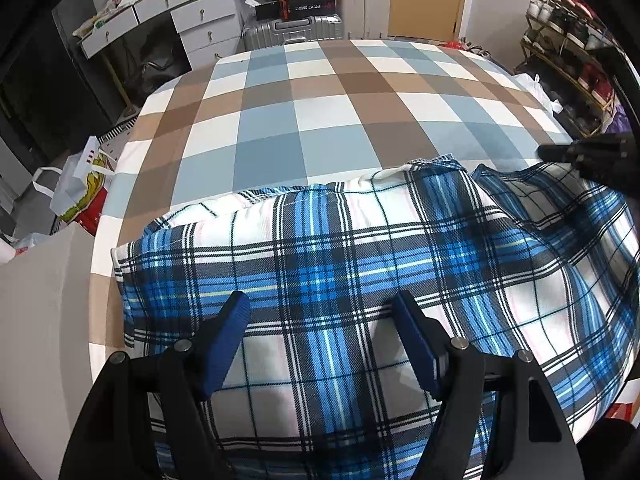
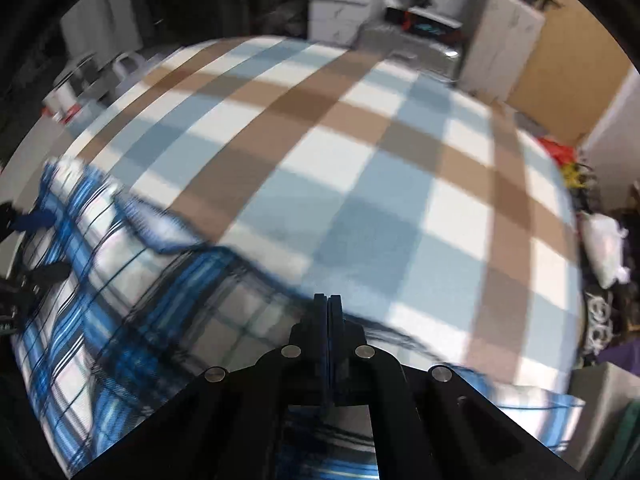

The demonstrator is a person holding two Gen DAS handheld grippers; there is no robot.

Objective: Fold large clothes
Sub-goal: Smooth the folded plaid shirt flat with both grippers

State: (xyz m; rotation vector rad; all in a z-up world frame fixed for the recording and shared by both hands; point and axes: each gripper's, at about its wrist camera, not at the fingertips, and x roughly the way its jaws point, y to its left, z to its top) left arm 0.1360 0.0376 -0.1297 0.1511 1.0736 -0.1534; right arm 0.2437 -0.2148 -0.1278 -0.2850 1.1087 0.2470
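Plaid garment (image 1: 360, 272) spread on checked bed (image 1: 320, 100); suitcase (image 1: 296, 30) closed.

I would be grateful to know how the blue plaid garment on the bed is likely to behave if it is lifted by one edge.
The blue plaid garment will probably drape limply: it already lies in soft folds and wrinkles on the checked bedsheet. It looks thin, so likely light. An overlapping flap may well slide or unfold when raised.
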